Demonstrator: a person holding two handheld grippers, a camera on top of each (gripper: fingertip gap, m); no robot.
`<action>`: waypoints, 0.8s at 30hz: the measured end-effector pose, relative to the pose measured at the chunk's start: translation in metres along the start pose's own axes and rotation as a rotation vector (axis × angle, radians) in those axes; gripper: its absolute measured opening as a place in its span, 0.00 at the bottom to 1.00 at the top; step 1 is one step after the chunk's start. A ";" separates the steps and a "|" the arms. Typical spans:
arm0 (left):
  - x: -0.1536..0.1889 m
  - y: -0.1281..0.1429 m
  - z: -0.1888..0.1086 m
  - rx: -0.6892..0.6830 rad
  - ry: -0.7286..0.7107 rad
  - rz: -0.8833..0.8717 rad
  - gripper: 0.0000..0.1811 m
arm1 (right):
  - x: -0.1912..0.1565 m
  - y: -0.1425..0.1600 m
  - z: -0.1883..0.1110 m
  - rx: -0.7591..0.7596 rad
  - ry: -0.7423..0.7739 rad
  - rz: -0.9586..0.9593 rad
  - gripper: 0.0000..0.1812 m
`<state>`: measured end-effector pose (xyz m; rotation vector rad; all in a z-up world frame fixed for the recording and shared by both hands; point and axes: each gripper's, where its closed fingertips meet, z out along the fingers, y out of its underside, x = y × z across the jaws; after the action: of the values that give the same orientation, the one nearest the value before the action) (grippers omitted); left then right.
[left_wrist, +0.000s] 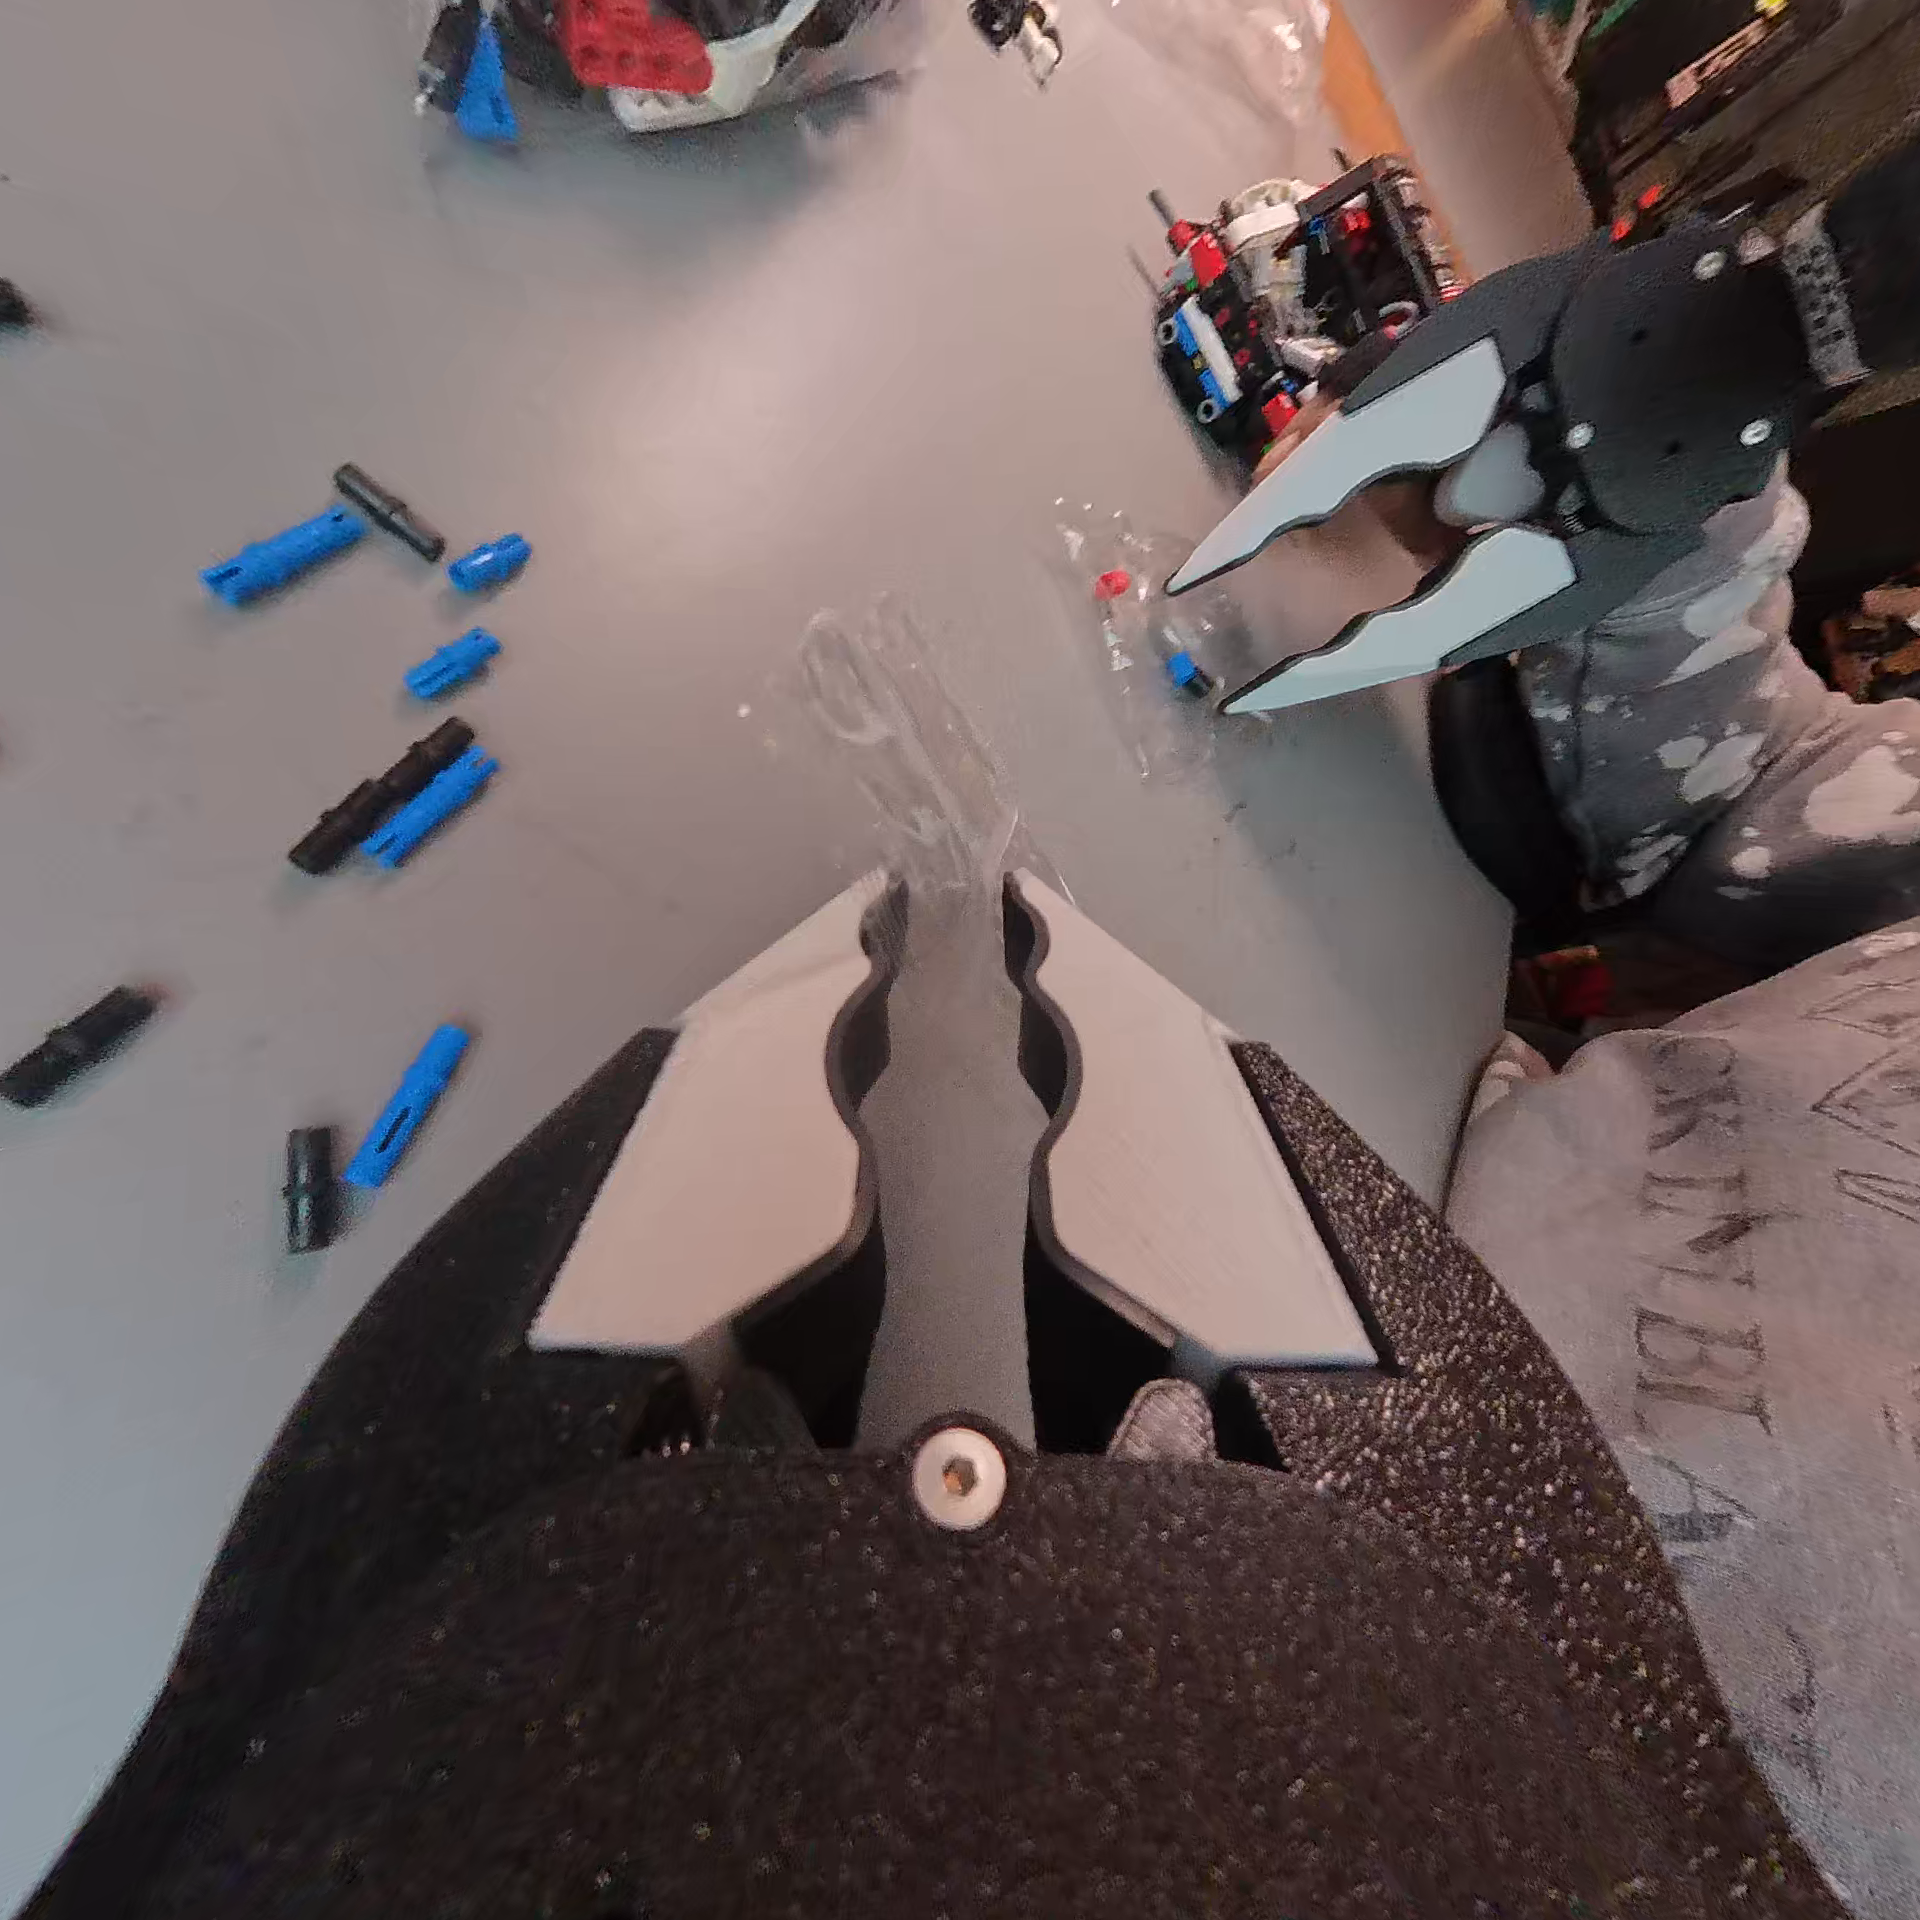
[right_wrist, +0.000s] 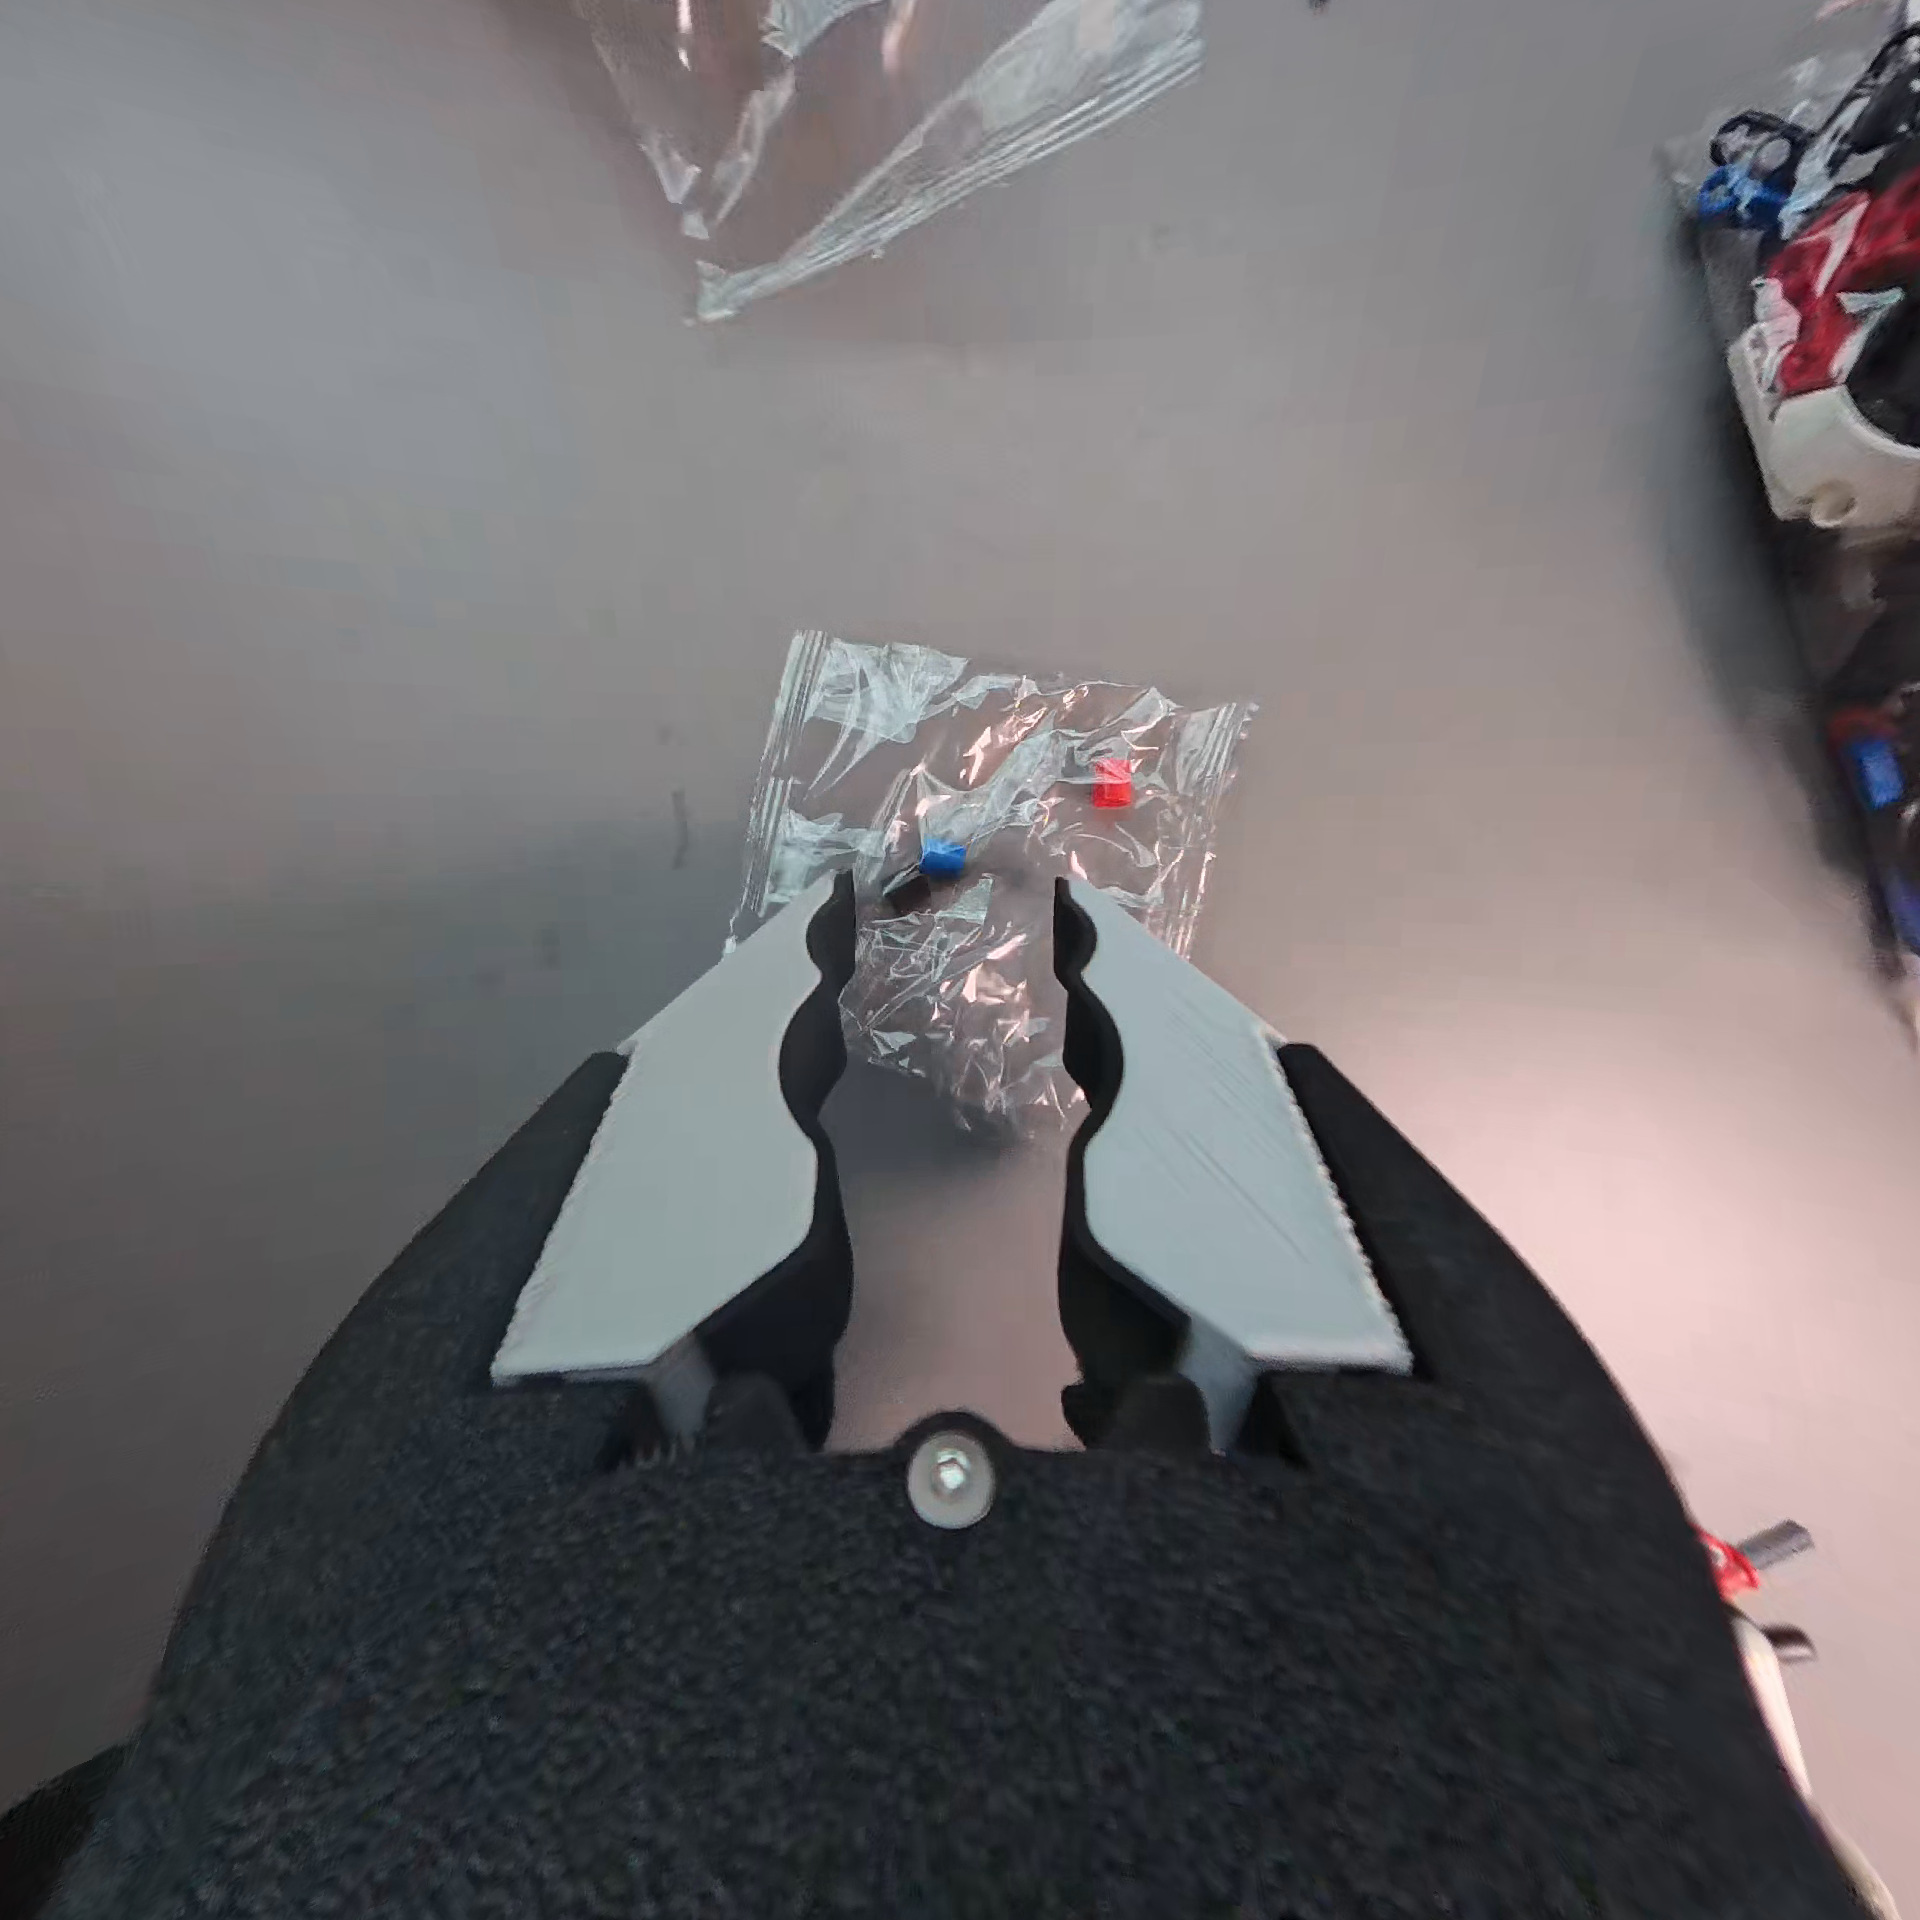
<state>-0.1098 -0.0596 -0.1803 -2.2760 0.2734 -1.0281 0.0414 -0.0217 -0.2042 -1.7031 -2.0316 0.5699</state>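
My left gripper (left_wrist: 945, 883) hangs over the grey table (left_wrist: 727, 364) with its jaws a narrow gap apart. A blurred, empty clear plastic bag (left_wrist: 904, 727) lies just past its tips; no grip on it shows. This bag also shows at the top of the right wrist view (right_wrist: 904, 156). My right gripper (right_wrist: 951, 888) is open, its tips on either side of a small crumpled clear bag (right_wrist: 997, 831) that holds a blue piece (right_wrist: 942, 859) and a red piece (right_wrist: 1112, 781). The left wrist view shows the right gripper (left_wrist: 1203, 644) over that small bag (left_wrist: 1132, 644).
Several blue pins (left_wrist: 281, 556) and black pins (left_wrist: 387, 511) lie scattered at the table's left. A brick-built model (left_wrist: 1299, 301) stands at the right, and a heap of red, white and blue parts (left_wrist: 644, 52) at the far edge. A person's grey sleeve (left_wrist: 1662, 727) is at the right. The grippers' ends are close to 15 centimeters from one another. From my right tips it is roughly 15 centimeters to the brick-built model (left_wrist: 1299, 301); from my left, 35 centimeters.
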 end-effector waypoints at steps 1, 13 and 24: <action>-0.005 0.002 -0.002 -0.012 -0.023 0.000 0.12 | 0.002 0.001 -0.003 0.005 0.010 -0.001 0.23; -0.027 -0.033 -0.064 0.127 -0.332 0.194 0.40 | 0.024 0.019 -0.035 0.018 0.025 0.160 0.31; -0.037 -0.006 -0.047 0.001 -0.301 0.147 0.20 | 0.018 0.029 -0.012 -0.032 0.017 0.167 0.28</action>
<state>-0.1696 -0.0607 -0.1747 -2.3321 0.3067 -0.6007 0.0686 0.0010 -0.2095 -1.9025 -1.9083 0.5773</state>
